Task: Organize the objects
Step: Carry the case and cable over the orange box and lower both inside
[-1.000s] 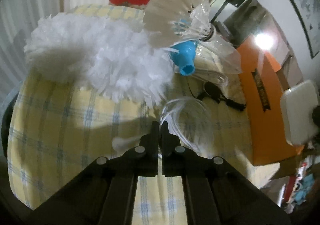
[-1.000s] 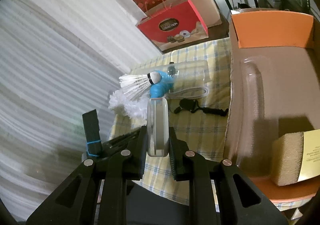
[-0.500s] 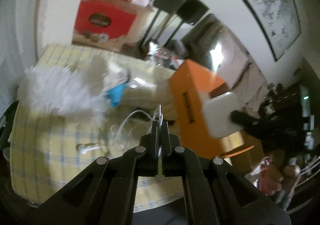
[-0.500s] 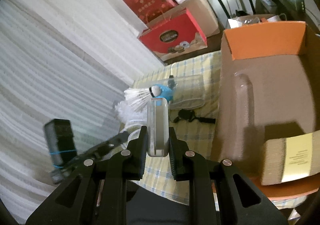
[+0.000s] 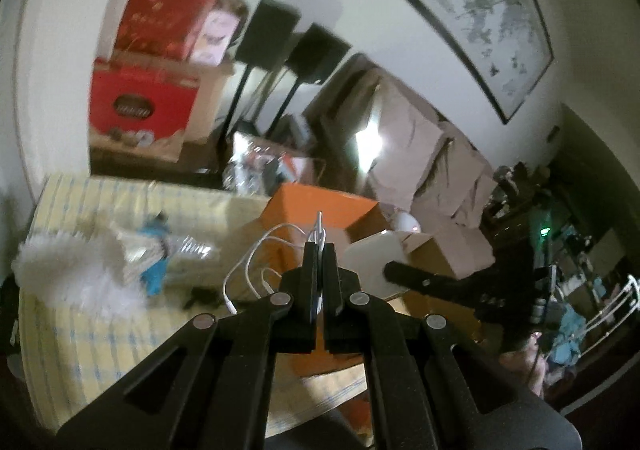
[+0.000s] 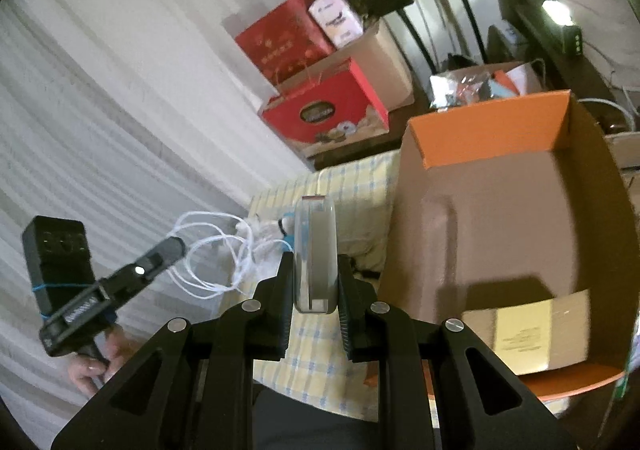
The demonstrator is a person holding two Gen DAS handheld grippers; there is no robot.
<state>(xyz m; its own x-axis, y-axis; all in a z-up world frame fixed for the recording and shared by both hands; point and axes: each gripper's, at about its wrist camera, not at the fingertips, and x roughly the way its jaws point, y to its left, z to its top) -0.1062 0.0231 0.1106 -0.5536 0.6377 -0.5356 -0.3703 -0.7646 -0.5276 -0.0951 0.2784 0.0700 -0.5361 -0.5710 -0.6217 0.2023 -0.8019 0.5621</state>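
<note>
Aloft, left gripper point(image 5: 319, 250) pinches white cable point(image 5: 256, 262); right gripper point(image 6: 315, 270) clamps white case point(image 6: 315, 250), orange box point(image 6: 496, 129) at 2 o'clock.

Both grippers are matte black plastic. The left gripper point(image 5: 319, 250) has slim, flat fingers, silver screw heads on triangular cut-out arms, and a black camera block strapped with blue bands. The right gripper point(image 6: 315, 270) has ribbed pads.

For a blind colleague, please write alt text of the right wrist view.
The right gripper holds a flat white case upright beside an open orange box on a yellow checked tablecloth. At left, the left gripper lifts a looped white cable.
</note>
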